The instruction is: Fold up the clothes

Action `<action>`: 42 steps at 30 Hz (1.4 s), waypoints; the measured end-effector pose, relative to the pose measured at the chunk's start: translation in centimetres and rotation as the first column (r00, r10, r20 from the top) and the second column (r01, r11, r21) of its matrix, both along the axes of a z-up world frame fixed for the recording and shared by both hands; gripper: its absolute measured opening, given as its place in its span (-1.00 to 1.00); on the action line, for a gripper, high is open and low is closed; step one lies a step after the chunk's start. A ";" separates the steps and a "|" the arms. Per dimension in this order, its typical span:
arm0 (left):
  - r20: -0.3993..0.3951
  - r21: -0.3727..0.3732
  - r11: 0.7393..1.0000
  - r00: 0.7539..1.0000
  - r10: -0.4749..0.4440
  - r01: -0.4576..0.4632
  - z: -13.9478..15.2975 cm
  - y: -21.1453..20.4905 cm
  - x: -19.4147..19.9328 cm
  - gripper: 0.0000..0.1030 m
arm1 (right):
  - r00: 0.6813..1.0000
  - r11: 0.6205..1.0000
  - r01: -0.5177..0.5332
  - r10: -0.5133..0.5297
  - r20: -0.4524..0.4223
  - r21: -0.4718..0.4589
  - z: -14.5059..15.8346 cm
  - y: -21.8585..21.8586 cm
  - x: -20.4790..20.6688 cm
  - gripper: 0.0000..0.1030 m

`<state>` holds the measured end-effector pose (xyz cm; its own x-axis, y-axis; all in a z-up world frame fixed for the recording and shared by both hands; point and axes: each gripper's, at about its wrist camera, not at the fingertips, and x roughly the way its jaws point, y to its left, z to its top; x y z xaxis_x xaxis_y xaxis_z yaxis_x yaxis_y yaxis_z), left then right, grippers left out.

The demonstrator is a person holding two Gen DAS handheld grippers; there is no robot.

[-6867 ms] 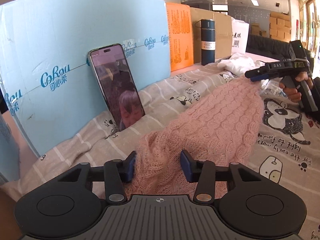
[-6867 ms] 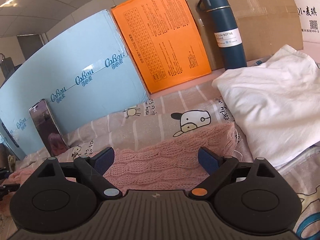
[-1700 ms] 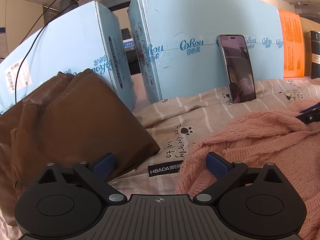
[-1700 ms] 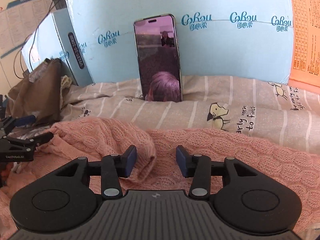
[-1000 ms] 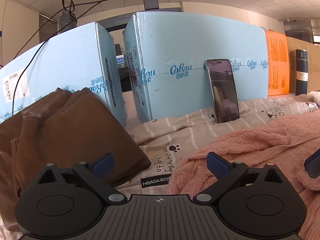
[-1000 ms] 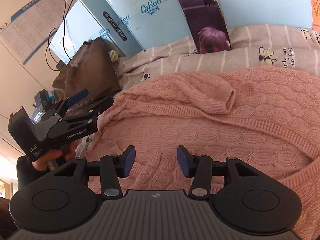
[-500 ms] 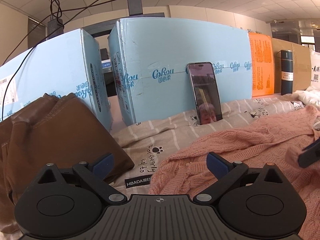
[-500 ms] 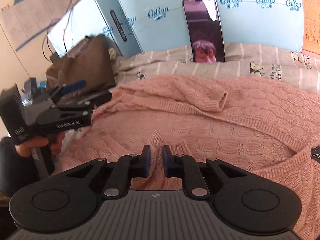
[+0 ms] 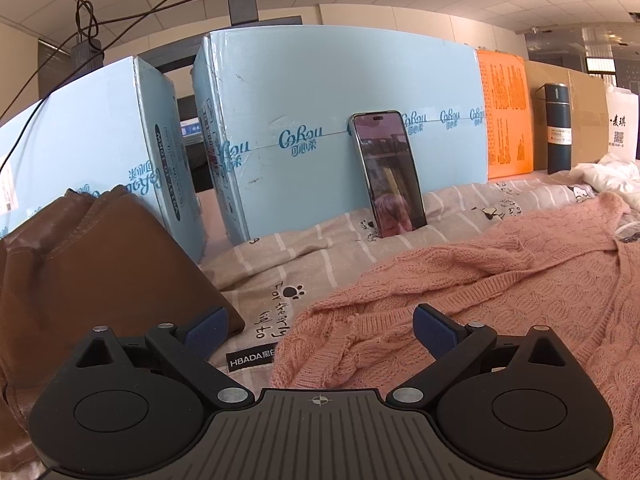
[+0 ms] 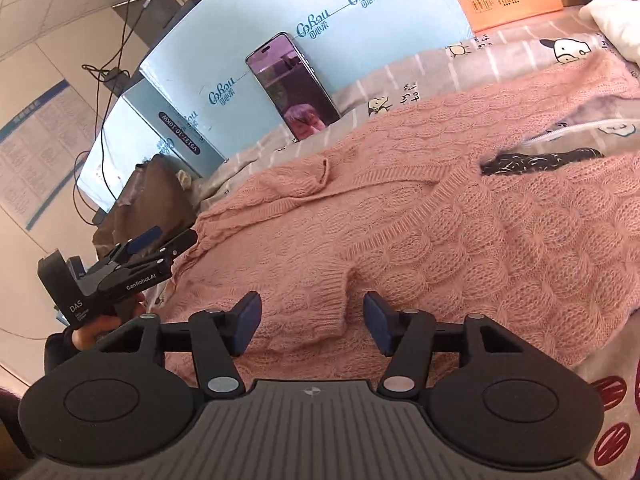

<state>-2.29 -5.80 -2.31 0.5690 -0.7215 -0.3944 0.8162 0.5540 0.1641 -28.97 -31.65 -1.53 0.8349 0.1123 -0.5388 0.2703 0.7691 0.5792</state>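
Pink sweater [image 10: 460,216] lies spread over the bed [image 9: 320,256], with one sleeve turned in across the body and a cuff lying between the wide-apart fingers of the right gripper [image 10: 312,318], which touch nothing. The left gripper [image 9: 320,324] hovers over the sweater's edge, its fingers spread wide and empty too. Judging by the sleeve already laid in, the fold looks partly made; a clean next fold would want each grip deep enough to catch the loose knit, and the edges kept square. A brown garment [image 9: 100,272] sits just beside the left edge, a phone [image 9: 388,176] leans on blue boxes [image 9: 340,120] behind, and white cloth [image 10: 616,20] lies at the far end.
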 end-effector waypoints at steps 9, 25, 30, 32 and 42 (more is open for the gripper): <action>0.001 -0.019 0.998 0.998 -0.056 0.056 0.1 0.1 -0.4 0.95 | 0.999 0.996 -0.032 0.033 0.010 -0.078 -0.5 0.5 1.9 -0.61; 0.069 -0.040 0.967 0.966 -0.247 0.250 0.7 1.4 -3.1 0.95 | 0.993 0.831 -0.117 0.089 -0.078 -0.544 -1.0 3.2 2.1 0.36; 0.148 -0.041 0.904 0.898 -0.415 0.425 1.6 3.0 -6.0 0.95 | 0.995 0.788 -0.103 0.084 -0.061 -0.607 -0.8 3.5 0.9 0.53; 0.165 -0.022 0.876 0.866 -0.472 0.481 1.7 3.6 -7.2 0.95 | 0.997 0.780 -0.070 0.071 -0.023 -0.622 -0.1 3.3 -0.4 0.65; 0.106 0.218 0.818 0.821 -0.562 0.532 -0.2 5.2 -11.3 0.95 | 0.995 0.723 -0.094 0.046 -0.088 -0.684 0.4 2.0 -5.6 0.73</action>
